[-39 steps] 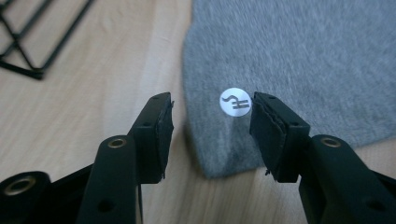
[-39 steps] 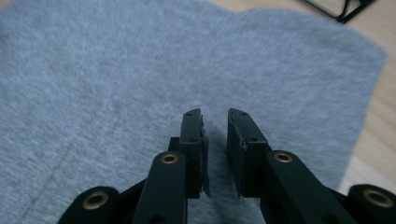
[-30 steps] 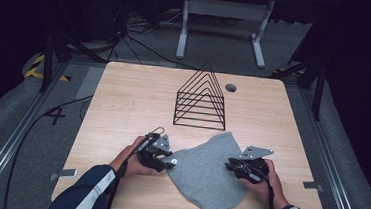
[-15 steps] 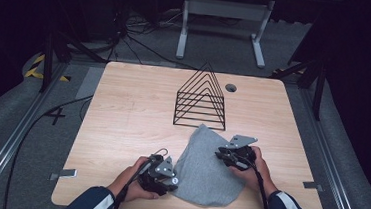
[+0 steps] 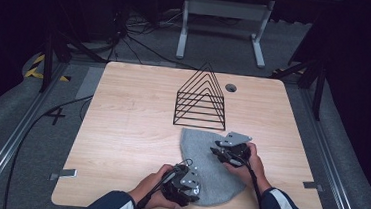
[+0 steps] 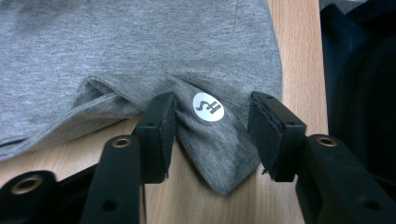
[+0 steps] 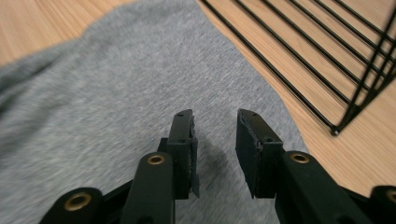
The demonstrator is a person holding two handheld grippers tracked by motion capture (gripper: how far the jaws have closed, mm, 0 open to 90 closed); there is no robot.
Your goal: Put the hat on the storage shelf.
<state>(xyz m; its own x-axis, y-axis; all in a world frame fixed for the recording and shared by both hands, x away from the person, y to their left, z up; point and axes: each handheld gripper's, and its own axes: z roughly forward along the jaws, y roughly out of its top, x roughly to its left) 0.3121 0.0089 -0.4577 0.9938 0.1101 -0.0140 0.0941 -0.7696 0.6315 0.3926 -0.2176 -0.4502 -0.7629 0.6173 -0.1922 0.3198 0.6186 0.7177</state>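
A grey knit cloth [image 5: 213, 169] lies flat on the wooden table [image 5: 126, 130], running from the wire rack toward the front edge. My left gripper [image 5: 194, 188] sits at the cloth's near left corner. In the left gripper view it [image 6: 212, 135] stands open, with a cloth [image 6: 140, 46] corner bearing a round white label [image 6: 208, 107] lying between the jaws, which are not pressed on it. My right gripper [image 5: 218, 152] hovers over the cloth's right side. In the right gripper view it [image 7: 215, 126] is open with a narrow gap, just above the cloth [image 7: 116, 93].
A black wire rack [image 5: 201, 98] of nested triangles stands just beyond the cloth; its base wires [image 7: 327, 60] lie close to the right gripper. A round cable hole [image 5: 231, 87] is at the table's back. The front edge lies right below the left hand.
The cloth went from a wide spread to a narrower shape running front to back. My left gripper moved toward the front edge; my right gripper moved away toward the rack.
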